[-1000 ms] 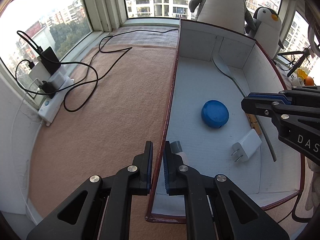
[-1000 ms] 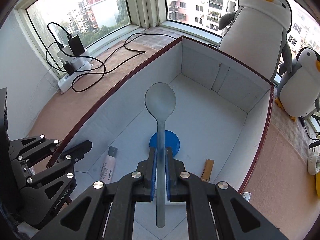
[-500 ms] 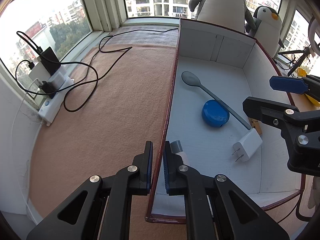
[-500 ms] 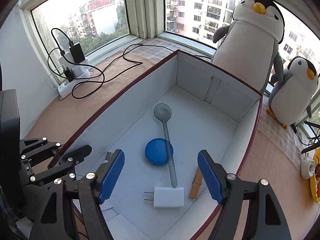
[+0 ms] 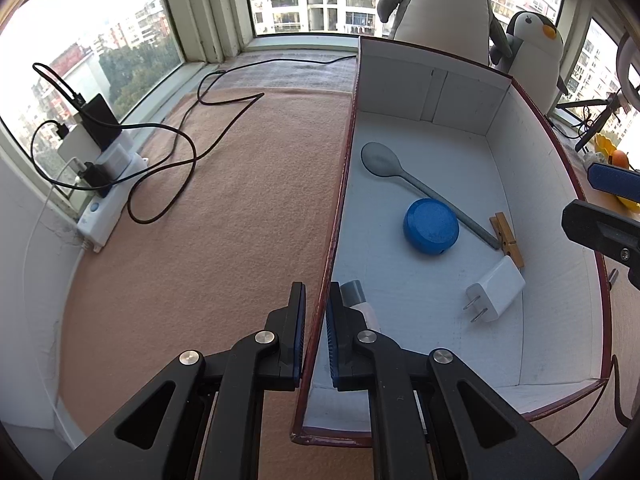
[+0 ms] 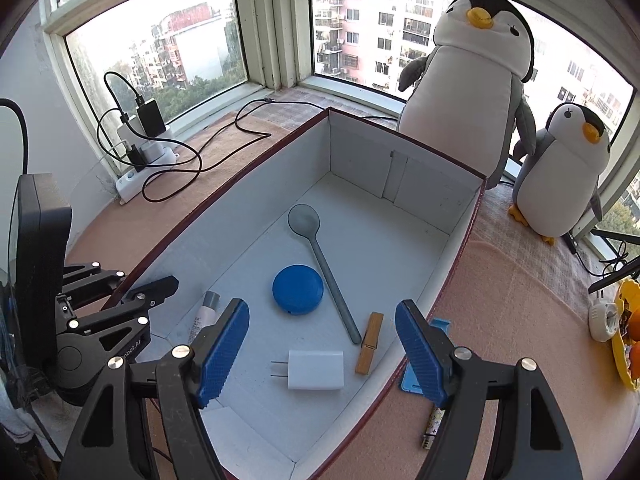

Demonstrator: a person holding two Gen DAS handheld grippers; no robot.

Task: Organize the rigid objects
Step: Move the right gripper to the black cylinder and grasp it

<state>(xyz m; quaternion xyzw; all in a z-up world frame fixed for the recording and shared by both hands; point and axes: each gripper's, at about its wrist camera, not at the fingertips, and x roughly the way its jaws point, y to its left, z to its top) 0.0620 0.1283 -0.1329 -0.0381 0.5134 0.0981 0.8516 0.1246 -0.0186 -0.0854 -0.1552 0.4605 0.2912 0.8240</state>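
A white box with a dark red rim [image 5: 340, 208] [image 6: 452, 264] holds a grey spoon [image 5: 424, 188] [image 6: 324, 264], a blue round lid [image 5: 431, 226] [image 6: 298, 289], a wooden clothespin [image 5: 507, 238] [image 6: 369, 343], a white charger plug [image 5: 496, 290] [image 6: 316, 370] and a small white tube [image 5: 358, 300] [image 6: 204, 314]. My left gripper [image 5: 316, 334] [image 6: 136, 300] is shut on the box's left wall. My right gripper [image 6: 320, 354] is open and empty above the box's near end; it shows at the right edge of the left wrist view [image 5: 612, 204].
A power strip with chargers and black cables [image 5: 108, 184] [image 6: 148, 160] lies at the left by the window. Two plush penguins [image 6: 472, 92] stand behind the box. A blue card [image 6: 420, 372] and a small pen-like item [image 6: 432, 428] lie right of the box. A yellow dish [image 6: 626, 340] sits far right.
My right gripper opened and let go of the grey spoon, which now lies in the box. The gripper drew back and up. The left gripper stayed clamped on the wall.
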